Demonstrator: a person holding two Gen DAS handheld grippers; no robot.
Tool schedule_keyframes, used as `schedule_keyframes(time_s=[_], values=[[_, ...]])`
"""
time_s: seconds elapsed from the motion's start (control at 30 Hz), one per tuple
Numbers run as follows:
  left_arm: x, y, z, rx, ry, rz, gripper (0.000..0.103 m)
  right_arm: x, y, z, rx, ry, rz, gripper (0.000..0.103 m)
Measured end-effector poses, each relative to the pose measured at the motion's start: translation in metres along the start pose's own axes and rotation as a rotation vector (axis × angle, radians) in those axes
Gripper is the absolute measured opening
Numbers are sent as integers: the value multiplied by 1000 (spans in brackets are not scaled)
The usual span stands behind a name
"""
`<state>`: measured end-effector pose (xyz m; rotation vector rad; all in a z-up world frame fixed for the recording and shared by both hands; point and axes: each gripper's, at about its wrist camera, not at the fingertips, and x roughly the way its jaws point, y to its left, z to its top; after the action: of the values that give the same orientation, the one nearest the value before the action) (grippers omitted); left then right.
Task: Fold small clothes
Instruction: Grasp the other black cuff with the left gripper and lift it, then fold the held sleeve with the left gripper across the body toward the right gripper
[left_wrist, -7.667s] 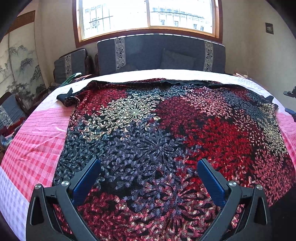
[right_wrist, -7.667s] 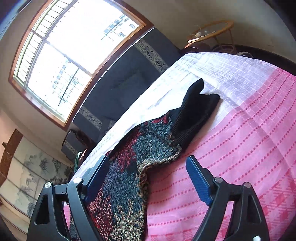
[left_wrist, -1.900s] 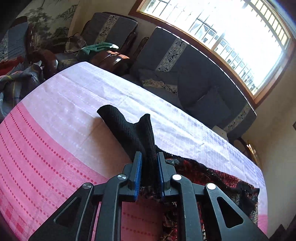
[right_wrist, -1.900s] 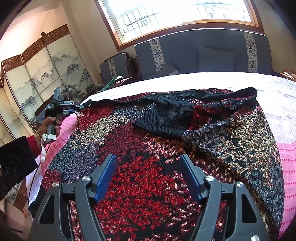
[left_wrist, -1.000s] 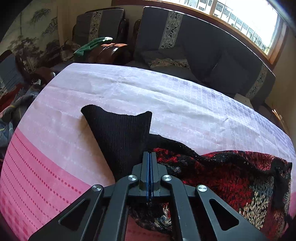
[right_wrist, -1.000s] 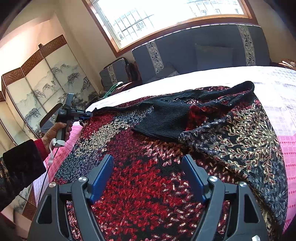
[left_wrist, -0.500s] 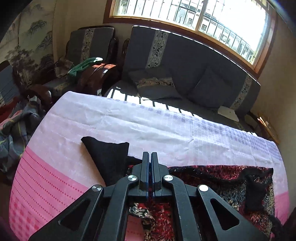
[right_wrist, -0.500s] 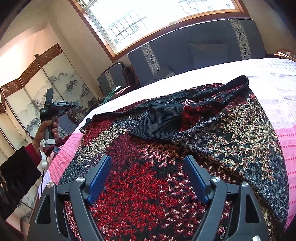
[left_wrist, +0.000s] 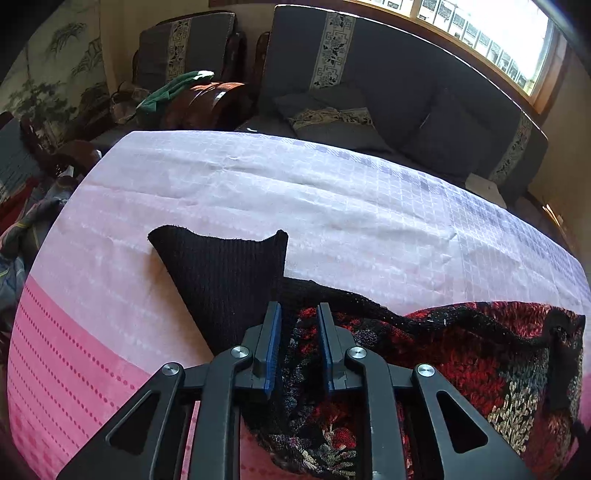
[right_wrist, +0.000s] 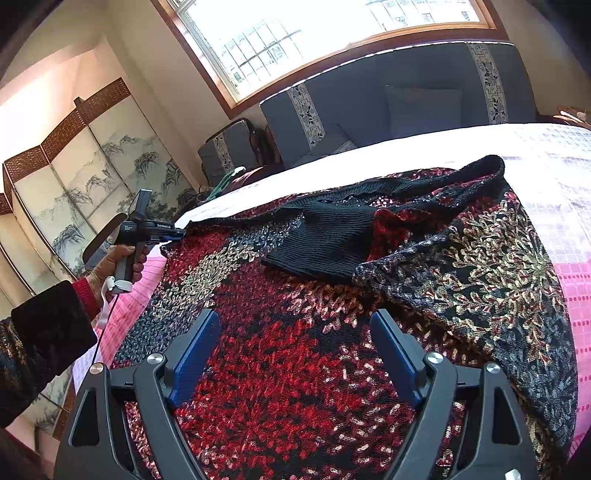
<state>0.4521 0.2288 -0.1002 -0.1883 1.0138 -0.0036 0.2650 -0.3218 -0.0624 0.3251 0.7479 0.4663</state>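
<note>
A red, black and gold patterned sweater (right_wrist: 295, 332) lies spread on the pink and white bedcover (right_wrist: 554, 155). Its right sleeve is folded over the body, black cuff (right_wrist: 325, 243) on top. In the left wrist view the left sleeve's black cuff (left_wrist: 225, 273) lies flat on the cover, beyond the patterned sleeve (left_wrist: 443, 350). My left gripper (left_wrist: 297, 314) has its jaws a little apart, straddling the sleeve cloth just behind that cuff. It also shows in the right wrist view (right_wrist: 177, 234), held in a hand. My right gripper (right_wrist: 295, 328) is open and empty above the sweater's body.
A dark grey sofa (left_wrist: 406, 85) with cushions runs along the bed's far side under the window. An armchair (left_wrist: 184, 44) with green cloth (left_wrist: 173, 88) stands at the far left. A painted folding screen (right_wrist: 74, 177) stands left of the bed.
My left gripper's jaws, shut on the left sleeve half a second ago, have parted a little, and it has dropped back toward the bed. The right gripper stayed open over the body.
</note>
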Motion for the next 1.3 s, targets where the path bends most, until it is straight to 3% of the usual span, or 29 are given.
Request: schedule_keyframes(time_s=[0.07,0.13,0.23,0.3,0.4,0.43,0.47,0.67,0.7,0.73,0.77,0.87,0.93,1.07,1.17,1.3], values=[[-8,8,2,-53,-33,-38,14,-1,0,0,-6,0,1,82],[-22,10,6,-52,-91,-15,14,0,0,0,-6,1,2,84],[-16,13,12,-62,-6,-22,18,-1,-1,0,1,-2,3,85],[-8,7,11,-18,35,24,19,-1,-1,-1,1,-5,3,86],[-6,-2,9,10,33,26,26,-2,0,-1,-2,-8,1,86],[-4,-3,9,12,34,46,37,-2,0,-1,-2,-6,3,86],[-3,-4,9,19,31,65,41,-2,-1,-1,-1,-4,4,86],[4,-6,8,48,37,80,45,-2,-1,0,2,-3,6,87],[4,-9,7,69,26,87,44,-2,-1,0,1,-4,6,87],[4,-10,6,81,20,101,35,-2,-1,0,0,-5,6,87],[4,-9,5,79,11,129,10,-2,-1,0,-1,-6,5,87],[-5,8,7,-31,-20,95,6,-2,0,-1,3,-5,3,88],[-23,9,6,-45,-98,118,6,-2,0,-1,5,-10,2,88],[-83,-5,7,-95,-256,-7,6,-2,-3,0,17,-12,9,88],[-128,-44,6,-26,-331,-100,6,-3,-11,1,50,-6,34,88],[-168,-116,-3,83,-373,-232,6,-2,-22,9,114,9,111,88]])
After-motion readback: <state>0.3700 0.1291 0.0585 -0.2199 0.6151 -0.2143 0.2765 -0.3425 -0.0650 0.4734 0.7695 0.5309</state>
